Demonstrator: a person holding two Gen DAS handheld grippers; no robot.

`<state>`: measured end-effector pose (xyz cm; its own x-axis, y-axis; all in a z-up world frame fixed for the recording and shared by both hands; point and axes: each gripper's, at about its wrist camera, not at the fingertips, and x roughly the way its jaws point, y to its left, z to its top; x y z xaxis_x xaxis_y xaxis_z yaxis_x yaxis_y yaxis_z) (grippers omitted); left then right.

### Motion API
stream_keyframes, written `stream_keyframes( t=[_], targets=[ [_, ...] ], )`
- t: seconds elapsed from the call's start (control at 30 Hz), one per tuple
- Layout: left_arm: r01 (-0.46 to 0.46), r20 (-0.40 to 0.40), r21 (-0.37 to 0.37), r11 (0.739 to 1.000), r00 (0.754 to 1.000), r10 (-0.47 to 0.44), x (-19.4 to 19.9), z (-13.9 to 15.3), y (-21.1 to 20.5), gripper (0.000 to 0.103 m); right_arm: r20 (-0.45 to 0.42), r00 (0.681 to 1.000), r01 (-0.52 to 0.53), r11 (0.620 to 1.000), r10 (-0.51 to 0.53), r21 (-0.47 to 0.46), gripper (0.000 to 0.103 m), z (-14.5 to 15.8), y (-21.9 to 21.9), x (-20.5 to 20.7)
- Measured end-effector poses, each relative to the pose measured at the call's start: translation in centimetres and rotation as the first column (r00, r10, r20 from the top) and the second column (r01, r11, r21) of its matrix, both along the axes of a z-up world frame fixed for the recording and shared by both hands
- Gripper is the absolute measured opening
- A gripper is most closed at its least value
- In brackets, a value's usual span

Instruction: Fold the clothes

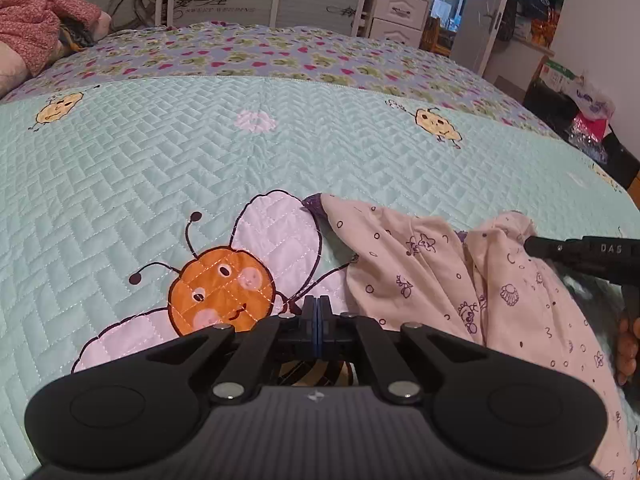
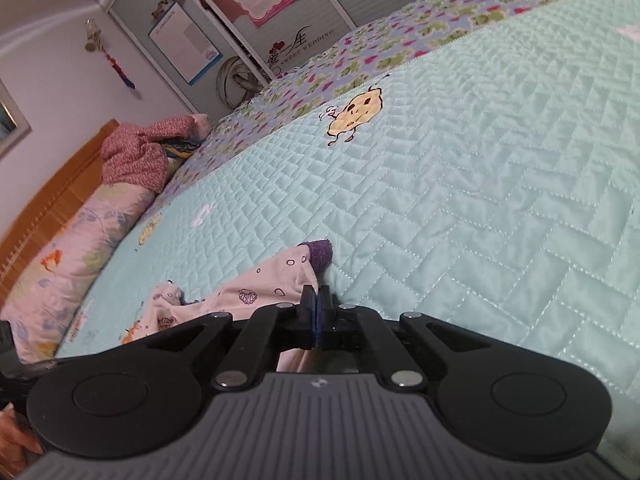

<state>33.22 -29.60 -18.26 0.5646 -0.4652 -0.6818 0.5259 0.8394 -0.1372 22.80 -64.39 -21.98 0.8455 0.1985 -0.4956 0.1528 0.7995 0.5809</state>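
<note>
The pink printed garment (image 1: 448, 280) lies crumpled near the near edge of the bed, on the pale green quilted bedspread (image 1: 160, 168), with one purple cuff (image 1: 314, 204) pointing toward the middle of the bed, just beside the big embroidered bee (image 1: 224, 284). The left gripper (image 1: 318, 312) has its jaws pressed together with no cloth visible between them; it hangs over the bee, just left of the garment. The right gripper (image 2: 316, 308) is likewise closed; its tips sit at the garment's edge, but whether fabric is pinched there cannot be told from either view. The step in hand looks like getting hold of the garment to spread it flat. To do it well, each gripper should probably reopen, take a separate edge or corner of a single layer, and draw the cloth apart across open bedspread before any crease is attempted.
</note>
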Motion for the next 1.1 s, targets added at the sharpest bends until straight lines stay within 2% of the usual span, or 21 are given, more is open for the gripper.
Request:
stream_keyframes(
  t=[0.1,0.17,0.23,0.27,0.33,0.37,0.43,0.47,0.57,0.67,0.8,0.87,0.97,1.03,1.07,1.1],
  targets=[
    [-0.070,0.065,0.019,0.997,0.996,0.068,-1.2,0.6,0.0,0.002,0.007,1.000,0.006,0.996,-0.007,0.085,0.001,-0.4,-1.1,-0.2],
    [-0.087,0.127,-0.066,0.994,0.987,0.094,-3.1,1.4,0.7,0.005,0.012,0.999,0.044,0.990,-0.046,0.133,0.005,-0.3,-1.9,-0.6],
    [-0.052,0.147,-0.159,0.986,0.986,0.076,-4.9,1.6,1.4,0.015,0.027,0.993,0.116,0.990,-0.118,0.084,0.019,0.9,-1.9,-1.3],
    [-0.025,0.124,-0.185,0.982,0.991,0.049,-5.4,1.2,1.4,0.018,0.052,0.989,0.135,0.990,-0.136,0.030,0.021,1.9,-1.4,-1.7],
    [0.009,0.052,-0.209,0.978,0.999,0.002,-6.0,-0.2,1.4,0.021,0.123,0.989,0.085,0.995,-0.078,-0.052,0.021,4.0,0.2,-2.0],
    [0.020,0.026,-0.215,0.976,1.000,-0.014,-6.1,-1.1,1.4,0.022,0.150,0.988,0.029,0.998,-0.020,-0.063,0.021,4.7,1.3,-2.0],
    [0.018,0.034,-0.252,0.968,0.999,-0.009,-6.2,-1.9,2.1,0.022,0.178,0.982,-0.051,0.994,0.067,-0.096,0.022,5.5,4.0,-1.7],
    [0.000,0.013,-0.282,0.960,1.000,0.003,-5.9,-2.0,2.5,0.022,0.186,0.977,-0.084,0.989,0.106,-0.121,0.024,5.8,5.4,-1.5],
    [-0.010,-0.016,-0.322,0.947,1.000,0.005,-5.2,-2.7,2.9,0.022,0.159,0.975,-0.113,0.961,0.156,-0.251,0.025,5.6,9.6,-0.1],
    [-0.009,-0.041,-0.364,0.931,0.999,-0.006,-5.0,-3.0,3.4,0.022,0.113,0.974,-0.161,0.948,0.198,-0.274,0.025,5.4,12.2,2.4],
    [-0.006,-0.055,-0.384,0.923,0.998,-0.017,-4.9,-3.0,3.6,0.022,0.017,0.967,-0.224,0.873,0.256,-0.433,0.025,5.8,15.2,5.1],
    [-0.004,-0.053,-0.380,0.925,0.998,-0.018,-5.0,-3.0,3.5,0.022,-0.018,0.961,-0.255,0.854,0.277,-0.453,0.025,6.0,15.7,5.8],
    [-0.002,-0.054,-0.378,0.926,0.998,-0.020,-5.0,-3.0,3.6,0.022,-0.063,0.951,-0.299,0.851,0.302,-0.431,0.024,5.9,15.7,6.7],
    [-0.002,-0.061,-0.385,0.923,0.998,-0.023,-4.8,-3.1,3.8,0.022,-0.097,0.947,-0.317,0.850,0.305,-0.421,0.019,5.7,15.8,7.0],
    [-0.002,-0.064,-0.387,0.922,0.998,-0.025,-4.8,-3.1,3.8,0.022,-0.116,0.947,-0.321,0.851,0.301,-0.416,0.000,5.5,15.9,7.1],
    [-0.001,-0.065,-0.388,0.922,0.998,-0.026,-4.8,-3.1,3.9,0.022,-0.136,0.947,-0.320,0.851,0.289,-0.417,0.000,5.4,15.9,7.2]
  ],
)
